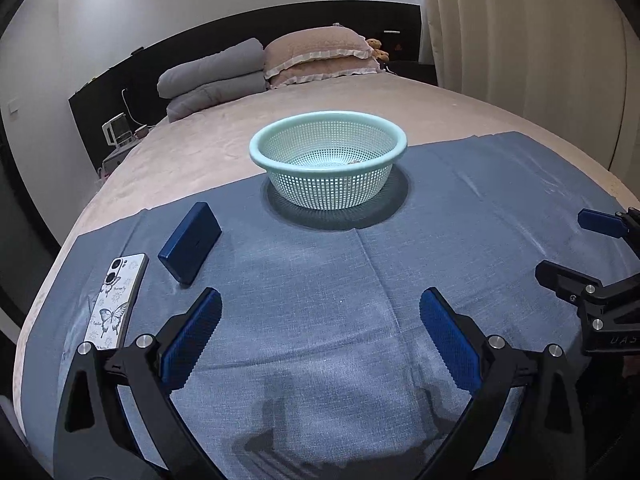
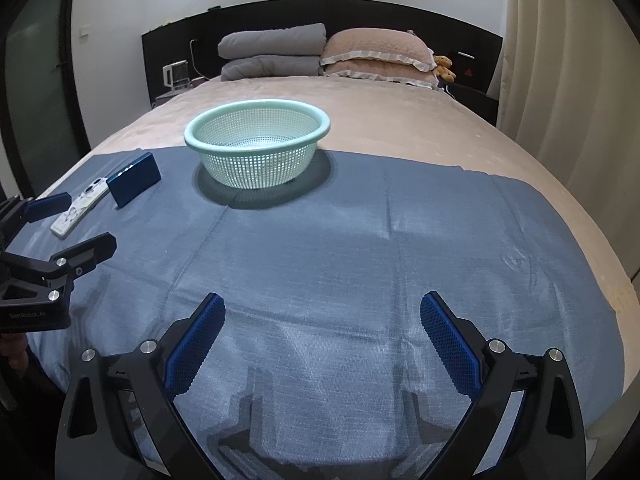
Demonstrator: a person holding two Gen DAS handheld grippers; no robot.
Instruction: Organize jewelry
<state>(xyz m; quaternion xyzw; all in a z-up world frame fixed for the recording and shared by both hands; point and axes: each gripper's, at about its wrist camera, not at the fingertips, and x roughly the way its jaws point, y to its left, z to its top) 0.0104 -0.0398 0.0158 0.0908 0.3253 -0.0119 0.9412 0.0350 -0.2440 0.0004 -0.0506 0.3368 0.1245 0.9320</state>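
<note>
Jewelry box [image 1: 190,243], dark blue, flat, rectangular, lid shut, lies on the blue cloth [image 1: 320,272] at abt 10 o'clock from the left gripper [image 1: 320,330] in the left wrist view. In the right wrist view the same box [image 2: 134,179] sits at abt 10–11 o'clock, well apart from the right gripper [image 2: 322,332]. No loose jewelry can be made out on the cloth; a small brownish thing shows thru the mesh at the basket bottom, too small to tell what.

Mint-green mesh basket [image 1: 328,158] stands upright at 12 o'clock from the left gripper, near the cloth's far edge, to the right of the box & not touching it. Phone [image 1: 116,300] w/ a white butterfly case lies just beside the box, at 9 o'clock from the left gripper, nearer the camera than the box.

Left gripper: jaws wide apart, nothing betw the blue pads [image 1: 192,340], hovering over bare cloth. Right gripper: also spread wide, empty, blue pads [image 2: 450,344] over bare cloth. Each gripper shows at the edge of the other's view, jaws apart there too.

Cloth is spread over a beige bed [image 2: 400,120]. Grey folded blankets [image 2: 272,52] & pink pillows [image 2: 376,56] stacked at the headboard, 12 o'clock far back.
</note>
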